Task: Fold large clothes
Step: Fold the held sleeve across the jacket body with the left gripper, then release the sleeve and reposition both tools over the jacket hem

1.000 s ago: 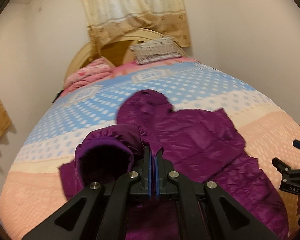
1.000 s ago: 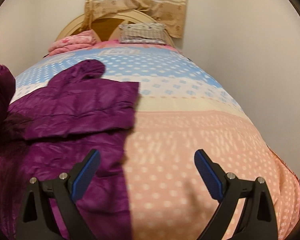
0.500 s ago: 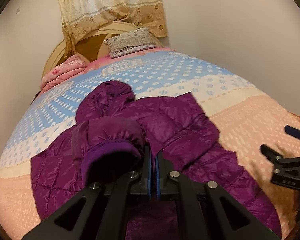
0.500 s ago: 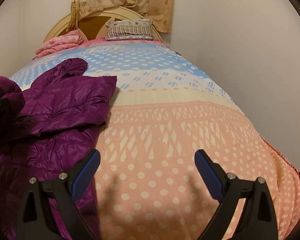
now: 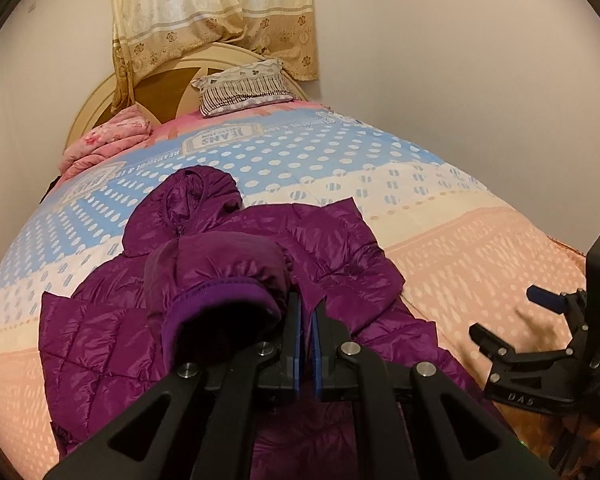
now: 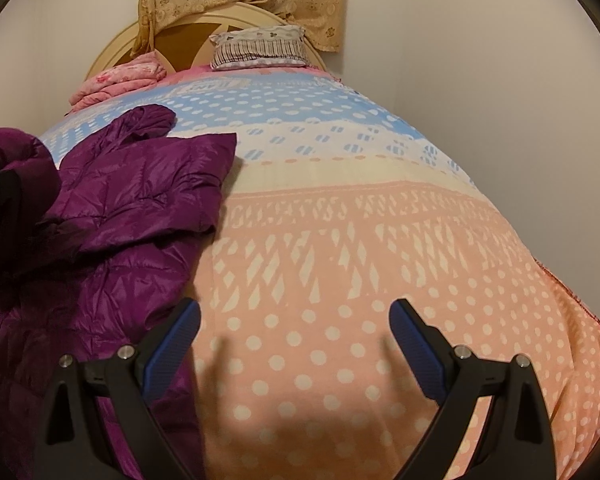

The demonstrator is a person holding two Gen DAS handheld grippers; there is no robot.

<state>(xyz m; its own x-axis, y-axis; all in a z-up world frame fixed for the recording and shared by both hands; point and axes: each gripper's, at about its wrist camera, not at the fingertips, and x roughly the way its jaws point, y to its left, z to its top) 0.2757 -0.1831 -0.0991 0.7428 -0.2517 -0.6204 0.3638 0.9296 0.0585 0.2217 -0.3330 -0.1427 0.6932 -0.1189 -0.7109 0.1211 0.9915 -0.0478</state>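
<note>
The sleeve cuff (image 5: pixel 220 300) has come across over the purple jacket (image 5: pixel 340 256) spread on the bed (image 5: pixel 480 248), so this sleeve fold looks nearly laid. The left gripper (image 5: pixel 307 320) has its fingers pinched tight on the cuff; the right gripper (image 6: pixel 294 340) hovers wide open, empty.

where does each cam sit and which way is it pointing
Left wrist: on the left tongs, facing the headboard; its shut fingers pinch the purple jacket's sleeve cuff; the right tongs show at the right edge.
Right wrist: on the right tongs, open above the bedspread, facing the same way; only its own fingers show.
Shared: jacket, pillow, curtain.
</note>
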